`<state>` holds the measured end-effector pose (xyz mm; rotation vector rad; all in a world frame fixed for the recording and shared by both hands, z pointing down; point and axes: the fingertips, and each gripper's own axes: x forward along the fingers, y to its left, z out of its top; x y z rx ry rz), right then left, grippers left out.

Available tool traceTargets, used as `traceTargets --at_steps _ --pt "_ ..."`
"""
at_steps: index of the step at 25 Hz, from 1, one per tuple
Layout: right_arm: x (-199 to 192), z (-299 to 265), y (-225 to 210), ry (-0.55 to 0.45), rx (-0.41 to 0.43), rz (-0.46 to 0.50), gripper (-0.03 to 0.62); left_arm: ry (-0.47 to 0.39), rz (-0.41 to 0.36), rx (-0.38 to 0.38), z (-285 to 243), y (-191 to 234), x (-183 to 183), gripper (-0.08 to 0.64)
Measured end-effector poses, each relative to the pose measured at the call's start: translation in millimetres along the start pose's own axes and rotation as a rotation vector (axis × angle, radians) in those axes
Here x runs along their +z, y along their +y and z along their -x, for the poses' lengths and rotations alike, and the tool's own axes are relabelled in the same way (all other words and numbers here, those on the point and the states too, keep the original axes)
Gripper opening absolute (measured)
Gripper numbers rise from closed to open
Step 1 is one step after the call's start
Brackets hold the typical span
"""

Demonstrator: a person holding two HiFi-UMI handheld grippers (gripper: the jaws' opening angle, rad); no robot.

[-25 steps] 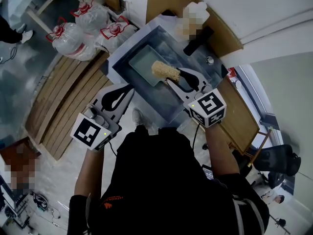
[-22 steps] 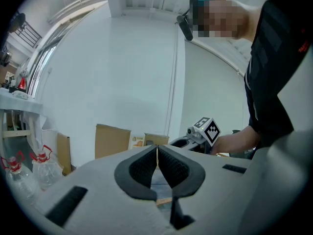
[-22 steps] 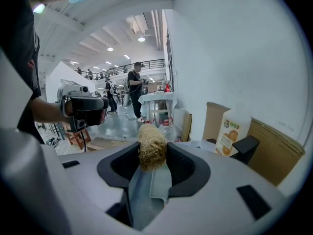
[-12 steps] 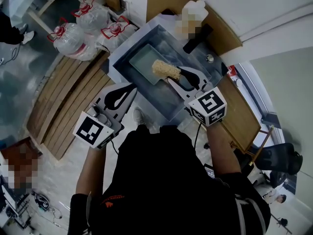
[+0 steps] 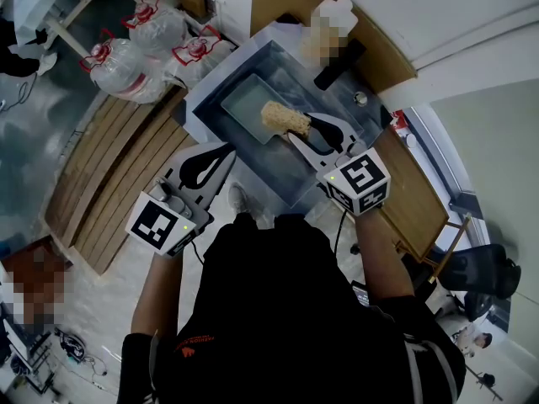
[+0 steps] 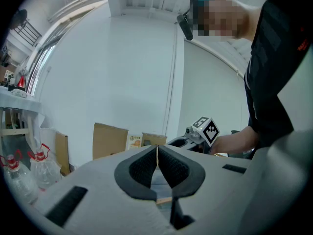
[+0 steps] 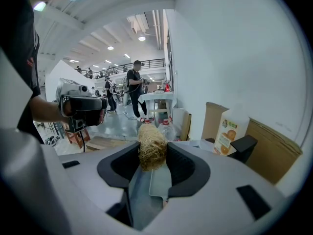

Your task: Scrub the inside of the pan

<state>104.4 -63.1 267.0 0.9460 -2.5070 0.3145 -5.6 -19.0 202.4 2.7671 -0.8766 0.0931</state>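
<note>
Sink (image 5: 205, 112) holds pan (image 5: 244, 108); right gripper (image 5: 303, 129) pinches scrubber (image 5: 285, 120) over it; left gripper (image 6: 157, 160) closed empty, clear only in own view.

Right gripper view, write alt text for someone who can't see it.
The right gripper is clamped on a straw-coloured fibrous scrubber, with a pale rectangular pan below it. A carton with an orange print stands at the right.

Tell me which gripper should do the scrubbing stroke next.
Right. The right gripper is shut on the straw-coloured scrubber, which is over the pan. The left gripper is shut on nothing and sits off to the pan's side.
</note>
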Motion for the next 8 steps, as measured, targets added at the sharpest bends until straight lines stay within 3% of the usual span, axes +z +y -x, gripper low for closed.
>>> traceTargets --at_steps 8 --pt "-3.0 -2.5 -2.3 0.009 0.000 0.001 0.169 -0.005 0.003 0.003 -0.9 2.2 -0.6 0.025"
